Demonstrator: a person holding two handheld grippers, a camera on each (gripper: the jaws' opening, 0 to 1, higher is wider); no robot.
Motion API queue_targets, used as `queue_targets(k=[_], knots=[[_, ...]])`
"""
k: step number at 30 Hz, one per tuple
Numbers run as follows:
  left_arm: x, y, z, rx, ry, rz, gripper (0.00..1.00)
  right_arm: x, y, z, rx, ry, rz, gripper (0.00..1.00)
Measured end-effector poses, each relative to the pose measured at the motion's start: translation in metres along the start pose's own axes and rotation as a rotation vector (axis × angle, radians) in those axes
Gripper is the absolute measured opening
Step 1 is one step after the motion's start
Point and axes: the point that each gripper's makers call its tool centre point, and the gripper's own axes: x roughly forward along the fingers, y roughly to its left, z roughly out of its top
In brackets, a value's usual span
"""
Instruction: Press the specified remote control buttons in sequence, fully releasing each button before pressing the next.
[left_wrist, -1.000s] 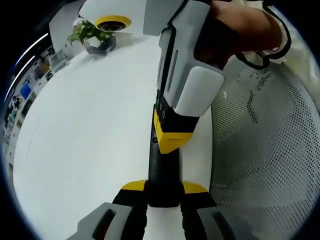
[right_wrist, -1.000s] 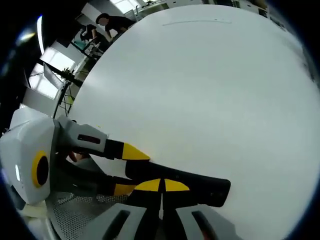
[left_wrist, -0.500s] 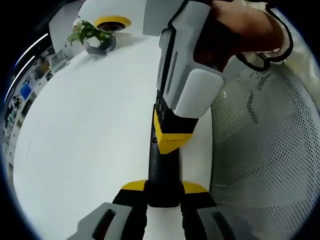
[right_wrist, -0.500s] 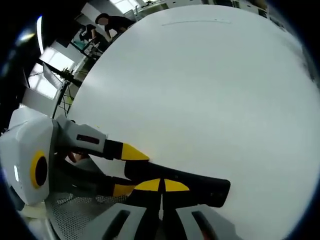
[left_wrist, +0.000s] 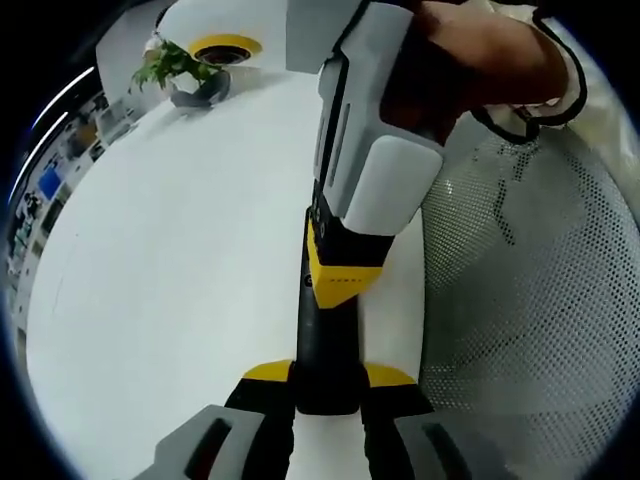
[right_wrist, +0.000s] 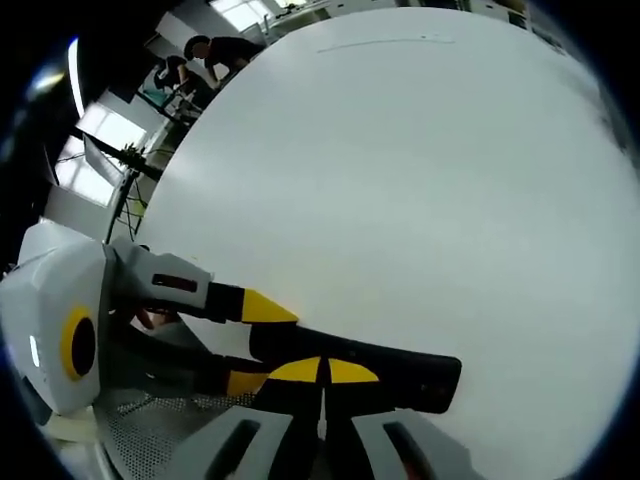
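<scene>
One long black remote control, clamped by the left gripper, points away along its jaws; the right gripper, jaws together, presses it crosswise.

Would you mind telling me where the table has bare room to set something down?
The white table is bare from the potted plant to the remote. It is crowded at the remote, held by the left tool with the right tool on it.
</scene>
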Motion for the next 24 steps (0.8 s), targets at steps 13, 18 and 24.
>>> queue_targets(k=[13, 18, 24], knots=[[0.000, 0.000, 0.000, -0.001, 0.005, 0.001, 0.24, 0.000, 0.001, 0.000, -0.008, -0.001, -0.023, 0.00], [0.000, 0.000, 0.000, -0.002, -0.004, -0.001, 0.24, 0.001, 0.009, 0.001, -0.008, -0.004, 0.006, 0.00], [0.000, 0.000, 0.000, -0.004, -0.017, 0.001, 0.24, 0.001, 0.011, 0.003, -0.009, -0.006, 0.017, 0.00]])
